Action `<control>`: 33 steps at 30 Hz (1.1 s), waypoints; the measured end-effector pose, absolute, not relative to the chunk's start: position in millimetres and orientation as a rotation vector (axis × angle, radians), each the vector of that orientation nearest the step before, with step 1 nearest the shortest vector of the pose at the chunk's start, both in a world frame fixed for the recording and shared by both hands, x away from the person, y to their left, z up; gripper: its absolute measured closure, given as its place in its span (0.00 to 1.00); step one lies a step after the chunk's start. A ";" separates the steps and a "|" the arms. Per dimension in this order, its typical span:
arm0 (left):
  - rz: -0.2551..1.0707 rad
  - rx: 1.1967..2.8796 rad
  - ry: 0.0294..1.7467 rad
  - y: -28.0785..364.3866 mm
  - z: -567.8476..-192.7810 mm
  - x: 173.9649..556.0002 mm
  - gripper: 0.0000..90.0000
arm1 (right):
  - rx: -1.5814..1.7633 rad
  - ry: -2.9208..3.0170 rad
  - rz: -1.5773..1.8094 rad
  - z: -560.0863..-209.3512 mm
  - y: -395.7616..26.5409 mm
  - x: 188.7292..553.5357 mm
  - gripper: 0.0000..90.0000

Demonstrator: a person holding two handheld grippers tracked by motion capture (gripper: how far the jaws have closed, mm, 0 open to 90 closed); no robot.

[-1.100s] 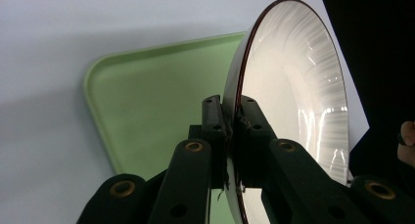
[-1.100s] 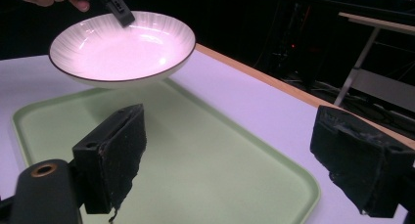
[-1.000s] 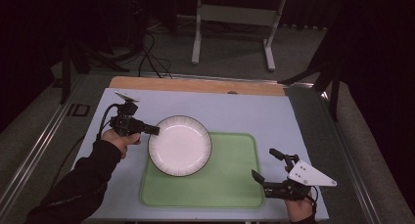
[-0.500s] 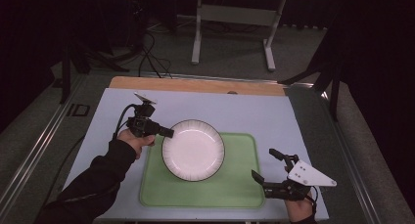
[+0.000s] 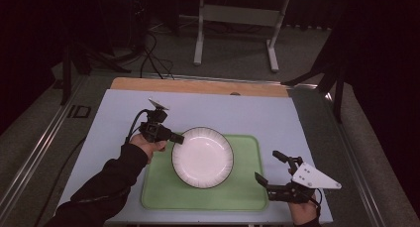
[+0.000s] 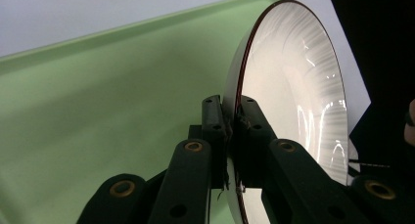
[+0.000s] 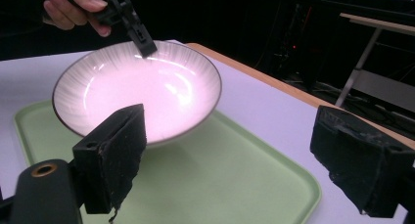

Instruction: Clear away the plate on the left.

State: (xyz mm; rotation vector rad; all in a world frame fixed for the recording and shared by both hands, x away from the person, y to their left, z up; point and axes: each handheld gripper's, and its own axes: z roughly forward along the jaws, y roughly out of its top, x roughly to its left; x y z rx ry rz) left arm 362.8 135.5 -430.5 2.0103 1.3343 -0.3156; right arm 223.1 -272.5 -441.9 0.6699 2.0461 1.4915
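Bowl [image 5: 202, 157]: stiff, glossy, breakable ceramic; you'd best grip its rim.
Left gripper [image 5: 177, 138]: pinching that rim.
Right gripper [image 5: 270, 167]: spread, empty.

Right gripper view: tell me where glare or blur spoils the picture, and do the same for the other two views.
Right gripper view: the plate glows washed-out, near jaws soft. Left gripper view: bright streaks on the plate's rim, jaws sharp, tray slightly soft. High view: table evenly lit, room behind nearly black.

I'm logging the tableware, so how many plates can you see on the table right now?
1. The white plate hangs over the green tray near the table's middle, with the left gripper pinching its rim. Nothing seems to hide another.
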 end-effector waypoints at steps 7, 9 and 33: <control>-0.335 2.003 1.343 129.1 -442.9 365.9 0.95 | 0.668 2.047 1.491 -442.2 -272.4 223.2 0.15; -0.336 2.012 1.345 127.3 -447.4 366.6 0.95 | 0.667 2.047 1.492 -442.1 -272.3 223.0 0.15; -0.366 2.025 1.397 121.2 -489.3 375.1 0.95 | 0.662 2.056 1.490 -443.1 -271.7 223.4 0.15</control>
